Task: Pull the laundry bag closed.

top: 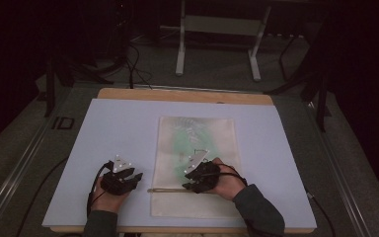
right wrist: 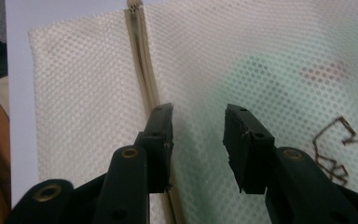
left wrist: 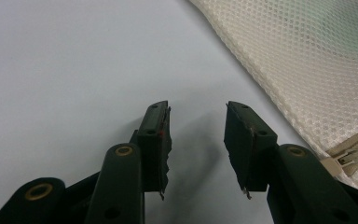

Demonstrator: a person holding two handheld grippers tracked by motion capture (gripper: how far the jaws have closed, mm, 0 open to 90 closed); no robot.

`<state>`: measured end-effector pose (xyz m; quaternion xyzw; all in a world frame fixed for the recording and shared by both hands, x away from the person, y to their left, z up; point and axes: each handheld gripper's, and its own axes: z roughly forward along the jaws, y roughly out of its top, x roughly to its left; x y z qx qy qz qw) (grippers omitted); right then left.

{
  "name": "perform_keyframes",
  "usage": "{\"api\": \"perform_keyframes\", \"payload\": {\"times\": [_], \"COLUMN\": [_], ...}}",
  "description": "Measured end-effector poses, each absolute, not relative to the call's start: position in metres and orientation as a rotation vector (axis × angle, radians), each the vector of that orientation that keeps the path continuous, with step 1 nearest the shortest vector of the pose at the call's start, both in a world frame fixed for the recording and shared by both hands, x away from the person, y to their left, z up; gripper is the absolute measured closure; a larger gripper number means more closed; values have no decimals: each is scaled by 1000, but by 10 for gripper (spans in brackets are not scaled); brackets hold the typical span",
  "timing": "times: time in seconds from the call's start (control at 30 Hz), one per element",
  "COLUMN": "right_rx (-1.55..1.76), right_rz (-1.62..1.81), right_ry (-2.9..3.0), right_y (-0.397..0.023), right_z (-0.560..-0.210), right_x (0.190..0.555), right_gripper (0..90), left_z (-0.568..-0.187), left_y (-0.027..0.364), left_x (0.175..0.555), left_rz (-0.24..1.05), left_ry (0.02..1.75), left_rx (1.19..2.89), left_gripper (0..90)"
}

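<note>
**Both grippers open beside and over the mesh bag**

Cream mesh bag (top: 196,163) lying flat on the pale sheet (top: 113,128) covering the table, zipper (top: 170,189) running across the near part of the bag. Something green faintly visible through the mesh at the far half of the bag.

Right gripper (top: 193,183) held low over the bag, right at the zipper line. Jaws standing well apart, nothing between them. In the right gripper view, right gripper (right wrist: 198,140) hanging over the mesh (right wrist: 84,93), zipper (right wrist: 144,70) running up past the one jaw, green shape (right wrist: 261,79) showing beneath the mesh beyond the other. Whether the jaw tips touch the bag: cannot tell. Dark thin squiggle (right wrist: 333,149) on the mesh off to the side of the bag's middle.

Left gripper (top: 135,177) resting off the bag, just beside the bag's edge at the zipper end. Jaws also apart, empty. In the left gripper view, left gripper (left wrist: 197,140) over bare sheet (left wrist: 74,70), with the bag's edge (left wrist: 307,60) and the zipper end (left wrist: 349,156) close by.
</note>
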<state>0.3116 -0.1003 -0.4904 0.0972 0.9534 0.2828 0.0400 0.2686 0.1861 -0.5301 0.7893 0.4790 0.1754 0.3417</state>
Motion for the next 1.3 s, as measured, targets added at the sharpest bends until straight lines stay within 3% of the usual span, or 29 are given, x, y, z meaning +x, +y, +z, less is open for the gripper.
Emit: {"api": "perform_keyframes", "payload": {"times": [1.3], "right_rx": [173], "right_rz": [914], "right_ry": [2971], "right_y": [-47], "right_z": [-499], "right_x": [305], "right_gripper": [627], "left_z": [-529], "left_y": [190], "left_x": [269], "left_rz": [457], "left_ry": [1255], "left_rx": [2042], "left_gripper": [592]}}
